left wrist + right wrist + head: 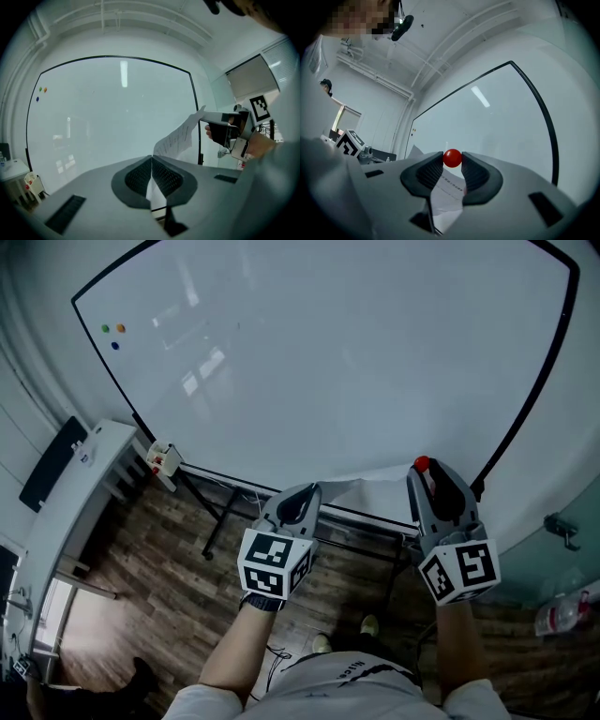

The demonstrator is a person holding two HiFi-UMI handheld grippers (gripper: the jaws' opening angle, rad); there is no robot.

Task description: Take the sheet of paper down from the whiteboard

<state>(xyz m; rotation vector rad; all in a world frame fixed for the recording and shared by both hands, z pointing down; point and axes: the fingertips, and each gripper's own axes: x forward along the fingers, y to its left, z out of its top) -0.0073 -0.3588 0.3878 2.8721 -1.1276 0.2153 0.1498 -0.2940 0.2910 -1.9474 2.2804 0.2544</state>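
The whiteboard (328, 352) fills the head view and no sheet hangs on it. The sheet of paper (366, 488) sags between my two grippers, in front of the board's lower edge. My left gripper (298, 495) is shut on the sheet's left edge; in the left gripper view the paper (180, 136) rises from the closed pads toward the right gripper (225, 124). My right gripper (424, 468) is shut on a round red magnet (452, 158) at its tips. In the right gripper view the printed paper (447, 192) lies between and below those jaws.
Three small coloured magnets (112, 332) sit at the board's upper left. A white desk (84, 474) stands at the left, with a small box (162, 458) by the board's corner. The board's stand legs (216, 521) cross the wooden floor. A bottle (562, 610) lies at the right.
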